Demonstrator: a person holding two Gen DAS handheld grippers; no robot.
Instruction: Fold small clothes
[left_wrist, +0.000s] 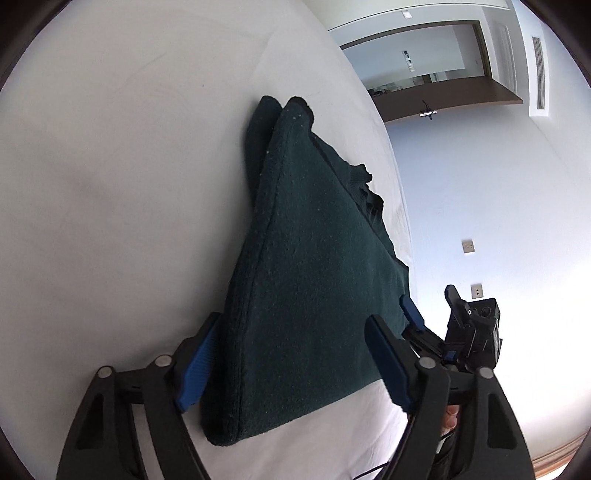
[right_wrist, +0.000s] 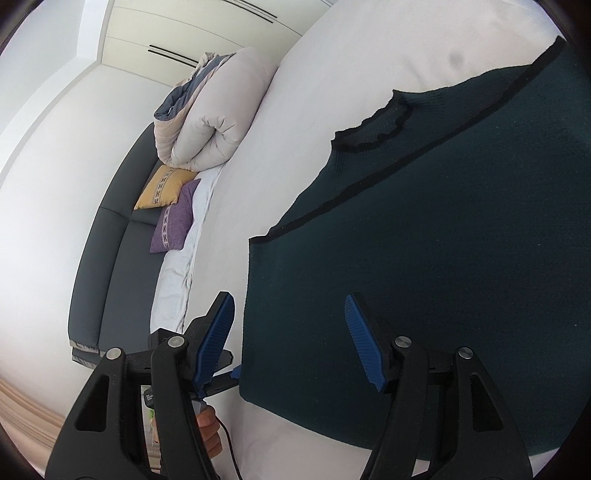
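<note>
Dark green sweater (left_wrist: 306, 280) lies on bed (left_wrist: 110, 184) between both grippers' spread jaws.

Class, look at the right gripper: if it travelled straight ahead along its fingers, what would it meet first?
Most likely the dark green sweater lying on the white bed; the right gripper is open over its edge, though depth is unclear.

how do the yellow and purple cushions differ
The yellow cushion is mustard with a pale patterned band; the purple cushion is violet with a light cross-stitch strip. The yellow one sits nearer the rolled duvet, the purple one farther from it. Both are square and lie between headboard and mattress.
</note>
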